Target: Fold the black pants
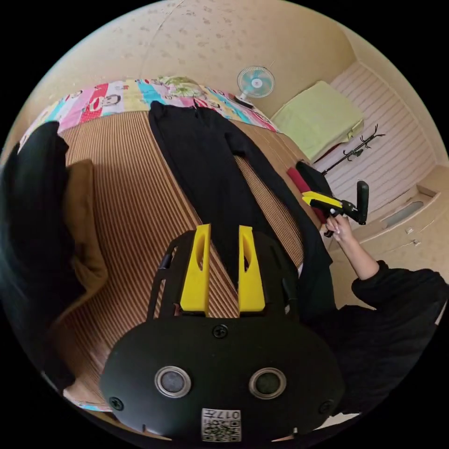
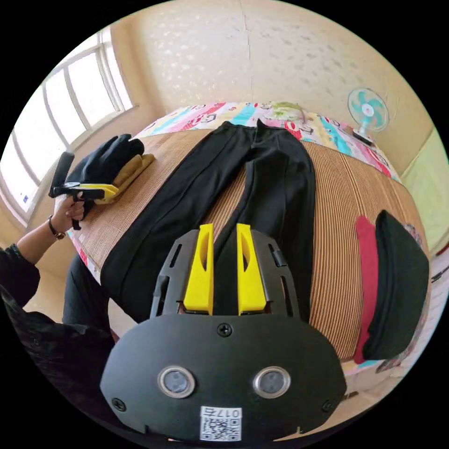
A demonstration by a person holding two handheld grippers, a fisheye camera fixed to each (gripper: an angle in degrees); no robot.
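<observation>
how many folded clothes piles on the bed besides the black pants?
2. One black-over-tan folded pile lies near the window side; one black-over-red folded pile lies at the opposite edge of the striped woven bed mat. More may be hidden.

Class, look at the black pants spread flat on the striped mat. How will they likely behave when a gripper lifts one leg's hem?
The black pants will probably flop and drape, since they lie limp and flat on the striped mat. One long leg likely trails behind. The ribbed mat may grip the cloth, so they probably drag rather than slide.
</observation>
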